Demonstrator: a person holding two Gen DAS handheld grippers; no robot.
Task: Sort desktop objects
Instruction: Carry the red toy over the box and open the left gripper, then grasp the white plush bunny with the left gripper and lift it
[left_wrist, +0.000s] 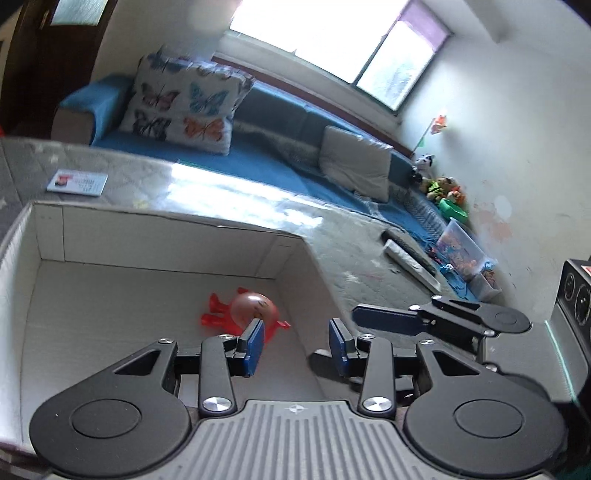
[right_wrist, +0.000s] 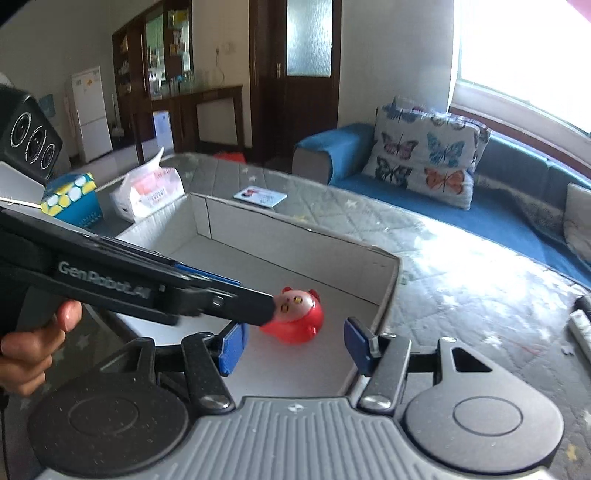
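A red toy figure with a pale pink head (left_wrist: 245, 312) (right_wrist: 295, 317) lies on the floor of a white cardboard box (left_wrist: 166, 236) (right_wrist: 295, 227). My left gripper (left_wrist: 295, 343) hovers open over the box's right end, the toy just beyond its left pad and nothing between the pads. My right gripper (right_wrist: 295, 341) is open too, with the toy lying just ahead of its gap. In the right wrist view the left gripper (right_wrist: 267, 306) crosses from the left, its tip against the toy's head. In the left wrist view the right gripper (left_wrist: 356, 315) shows side-on at the right.
The box stands on a table with a grey quilted cover (left_wrist: 236, 192) (right_wrist: 461, 251). On it lie a small card (left_wrist: 77, 182) (right_wrist: 260, 197), a tissue pack (right_wrist: 147, 192), a blue dotted box (right_wrist: 72, 199) and long flat remotes (left_wrist: 410, 260). A hand (right_wrist: 29, 354) grips the left tool. A blue sofa (right_wrist: 517, 206) runs behind.
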